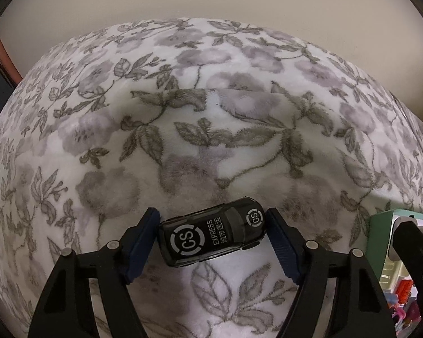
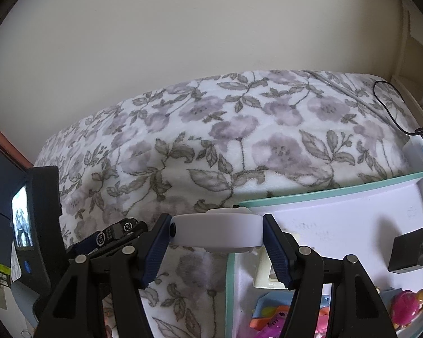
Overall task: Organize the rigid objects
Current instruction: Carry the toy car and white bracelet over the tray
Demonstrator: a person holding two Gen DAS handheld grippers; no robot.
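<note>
Toy car (image 1: 212,235) sits clamped in our left gripper (image 1: 212,239); our right gripper (image 2: 215,235) grasps a white disc (image 2: 217,232).

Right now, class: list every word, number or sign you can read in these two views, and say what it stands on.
"CS", ringed, twice: roof and bonnet of the black toy car, in the left gripper.
"EXPRESS": car roof.
Chinese characters beside it: too small to read reliably.
White round case in the right gripper: no text.
</note>
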